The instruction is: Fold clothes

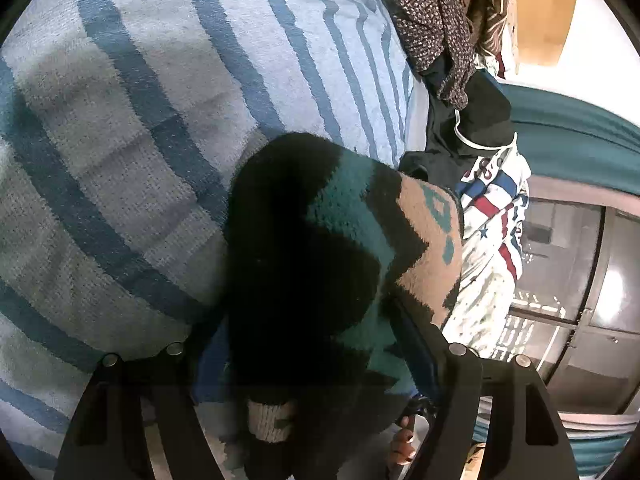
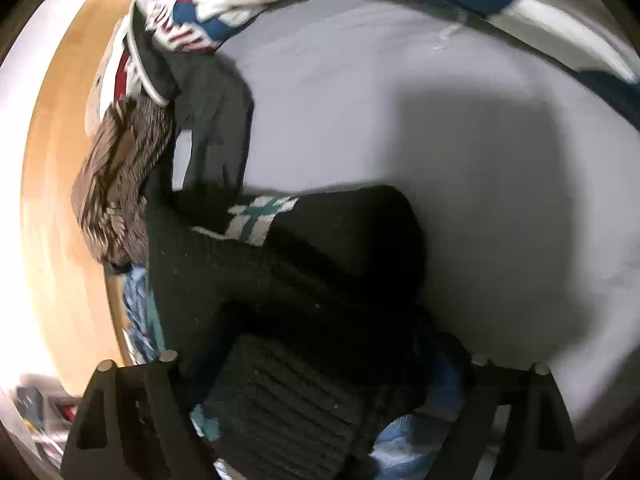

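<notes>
Left tongs (image 1: 312, 352): standing wide at six o'clock of the left wrist view, straddling a bunch of the knit; not showing whether pinching or merely resting against it.
Right tongs (image 2: 320, 360): spreading wide at six o'clock of the right wrist view, straddling the ribbed hem without clearly pinching it.
Bare fingers (image 1: 402, 440): peeking in at five o'clock, just beside the left tongs' right finger.
Sweater (image 1: 320, 240), place: lying at centre between both sets of tongs, resting on the striped blanket (image 1: 140, 140) and reaching onto the white sheet (image 2: 440, 120).
Sweater, progress: looking doubled over into a thick bundle, probably partway through folding; still needing squaring and flattening.
Sweater, look: showing chunky fuzzy knit, mostly black, with teal bands and a tan zigzag panel toward three o'clock; bulging rather than lying flat.
Pile, remaining: waiting unfolded farther off, heaping from one to three o'clock in the left view, including a speckled knit (image 1: 432, 32) and a star-printed white garment (image 1: 492, 220); suggesting most of the job lying ahead.
</notes>
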Action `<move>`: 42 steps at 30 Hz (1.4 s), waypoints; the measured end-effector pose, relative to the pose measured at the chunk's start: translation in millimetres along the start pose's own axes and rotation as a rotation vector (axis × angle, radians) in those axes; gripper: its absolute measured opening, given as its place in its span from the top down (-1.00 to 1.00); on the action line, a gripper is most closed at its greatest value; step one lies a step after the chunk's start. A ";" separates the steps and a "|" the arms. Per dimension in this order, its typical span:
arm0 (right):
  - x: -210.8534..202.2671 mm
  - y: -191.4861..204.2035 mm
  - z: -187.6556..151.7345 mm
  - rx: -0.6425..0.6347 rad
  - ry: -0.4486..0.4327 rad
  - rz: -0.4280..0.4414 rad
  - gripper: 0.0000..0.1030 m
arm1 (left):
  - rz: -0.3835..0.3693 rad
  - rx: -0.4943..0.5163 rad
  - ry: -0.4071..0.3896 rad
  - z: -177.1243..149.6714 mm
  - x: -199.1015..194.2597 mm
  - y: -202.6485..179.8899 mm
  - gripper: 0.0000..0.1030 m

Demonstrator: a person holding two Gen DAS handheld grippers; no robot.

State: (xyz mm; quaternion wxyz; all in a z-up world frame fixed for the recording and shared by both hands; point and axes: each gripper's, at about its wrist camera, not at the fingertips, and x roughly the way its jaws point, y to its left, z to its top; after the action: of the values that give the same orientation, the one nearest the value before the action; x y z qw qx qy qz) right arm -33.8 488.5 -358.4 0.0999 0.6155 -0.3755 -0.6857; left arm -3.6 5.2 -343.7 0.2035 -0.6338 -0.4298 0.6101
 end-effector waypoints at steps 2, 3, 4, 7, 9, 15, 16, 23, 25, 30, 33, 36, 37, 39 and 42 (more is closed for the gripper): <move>7.1 3.5 0.4 -0.013 0.006 -0.006 -1.00 | 0.015 0.030 0.001 1.5 5.1 -4.5 -0.47; 9.6 6.3 0.1 -0.024 0.007 -0.020 -1.00 | 0.019 0.034 -0.009 0.6 6.0 -5.5 -0.47; 10.7 9.6 -0.5 -0.039 0.008 -0.036 -1.00 | 0.023 0.037 -0.020 -0.2 6.9 -6.4 -0.45; 9.0 14.6 -2.2 -0.065 0.012 -0.019 -0.63 | 0.024 0.040 -0.039 -3.0 5.9 -5.8 -0.23; 3.0 17.1 -6.0 -0.052 0.009 0.024 -0.32 | 0.036 0.066 -0.054 -5.6 3.8 -10.1 -0.09; -18.4 81.6 -39.5 -0.341 -0.095 -0.216 0.18 | 0.136 0.259 -0.121 -19.3 -0.7 -48.3 0.14; -22.4 91.2 -44.2 -0.385 -0.110 -0.241 0.23 | 0.122 0.255 -0.131 -18.7 -4.4 -50.2 0.15; -56.1 160.7 -68.8 -0.569 -0.155 -0.193 0.32 | 0.014 0.297 -0.223 -17.6 -43.4 -67.1 0.20; -64.3 190.5 -83.9 -0.639 -0.171 -0.169 0.33 | -0.008 0.344 -0.297 -18.1 -69.6 -80.3 0.20; -72.5 250.0 -115.3 -0.735 -0.222 -0.101 0.35 | -0.067 0.311 -0.368 -1.9 -125.8 -81.8 0.21; -74.3 267.1 -130.5 -0.751 -0.224 -0.070 0.36 | -0.091 0.277 -0.380 3.8 -147.6 -74.9 0.21; -81.0 279.7 -146.7 -0.790 -0.239 -0.055 0.36 | -0.109 0.269 -0.388 1.7 -158.2 -70.4 0.20; -83.3 281.6 -149.9 -0.798 -0.243 -0.053 0.36 | -0.116 0.268 -0.386 0.9 -160.7 -69.6 0.21; -88.0 280.8 -151.6 -0.794 -0.246 -0.044 0.36 | -0.120 0.279 -0.386 -1.4 -164.9 -69.5 0.21; -89.6 270.8 -146.2 -0.753 -0.236 -0.032 0.36 | -0.094 0.315 -0.396 -5.3 -165.4 -80.1 0.21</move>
State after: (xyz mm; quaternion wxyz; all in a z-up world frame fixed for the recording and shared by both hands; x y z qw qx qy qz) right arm 32.5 295.9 -111.0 0.2643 0.4586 -0.0972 -0.8429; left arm -3.5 -80.7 -181.1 0.2398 -0.4418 -0.3897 0.7716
